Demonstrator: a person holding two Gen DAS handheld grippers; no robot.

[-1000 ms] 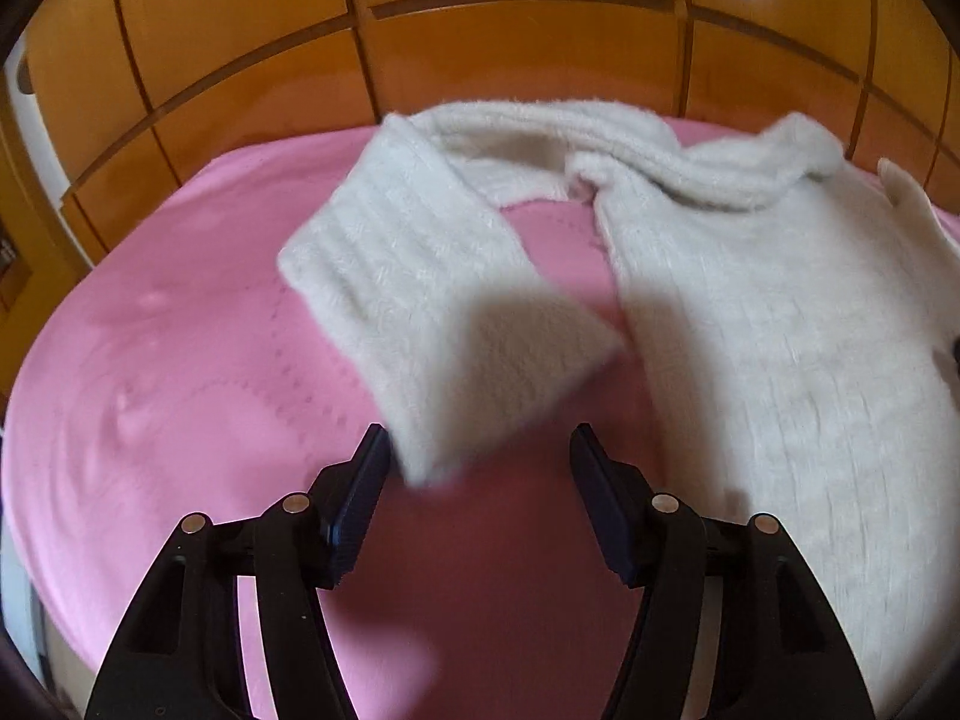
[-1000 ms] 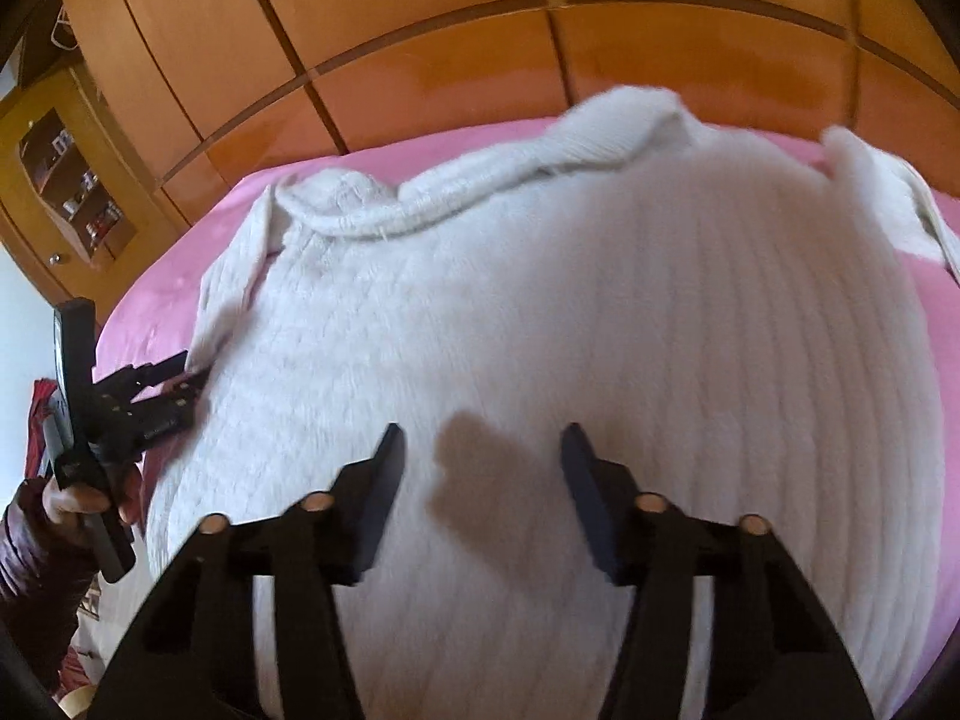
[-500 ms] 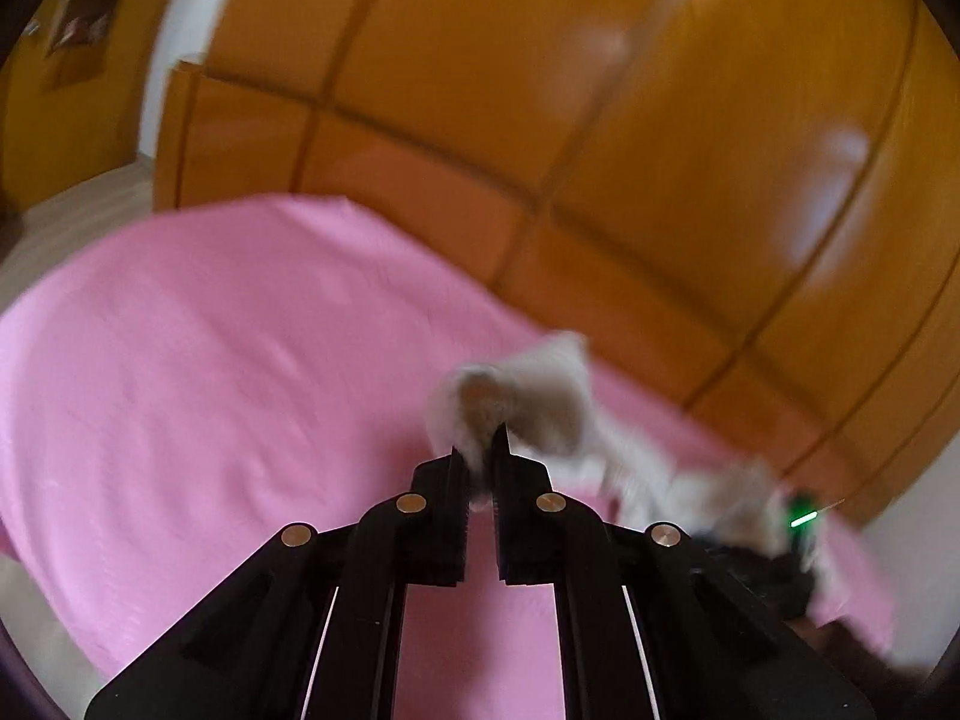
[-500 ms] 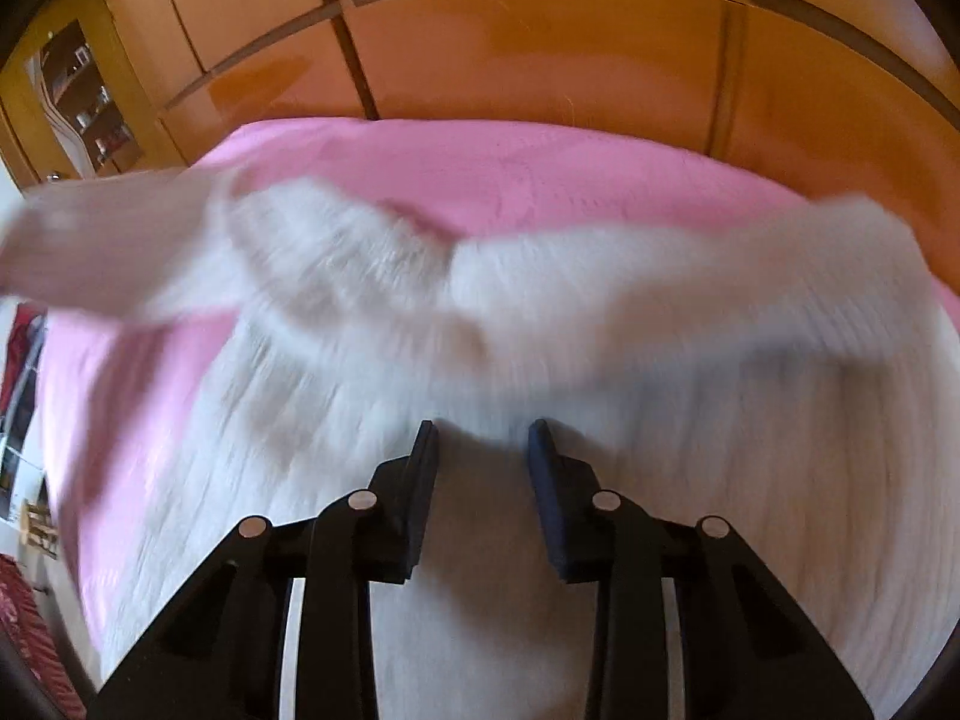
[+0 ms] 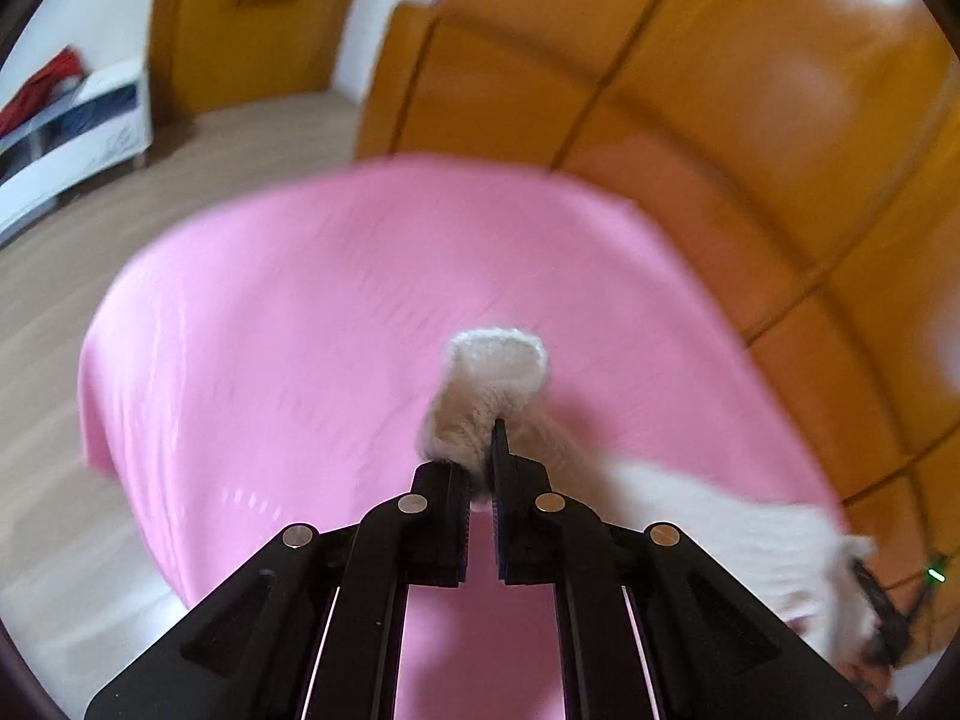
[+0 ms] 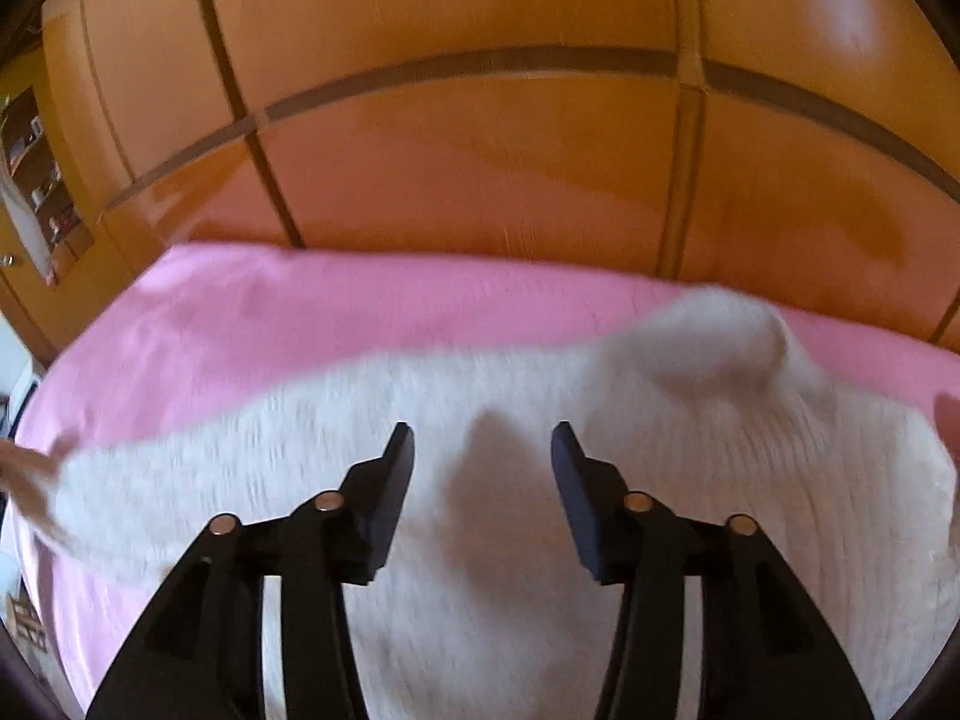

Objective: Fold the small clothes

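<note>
A white knitted sweater [image 6: 540, 480] lies on a pink bedcover [image 6: 270, 324]. My left gripper [image 5: 480, 462] is shut on the cuff of the sweater's sleeve [image 5: 492, 384] and holds it up above the pink bedcover [image 5: 288, 360]; the sleeve trails back to the lower right. My right gripper [image 6: 483, 450] is open and empty, hovering just over the sweater's body, with its shadow between the fingers. The view is blurred by motion.
Orange wooden wardrobe doors [image 6: 480, 150] stand right behind the bed. In the left wrist view a wooden floor [image 5: 90, 240], a white low shelf [image 5: 72, 120] and a wooden door [image 5: 240, 30] lie beyond the bed's far edge.
My left gripper closed on the sleeve cuff and lifted it, swinging left. My right gripper narrowed, then opened wide again over the sweater's body.
</note>
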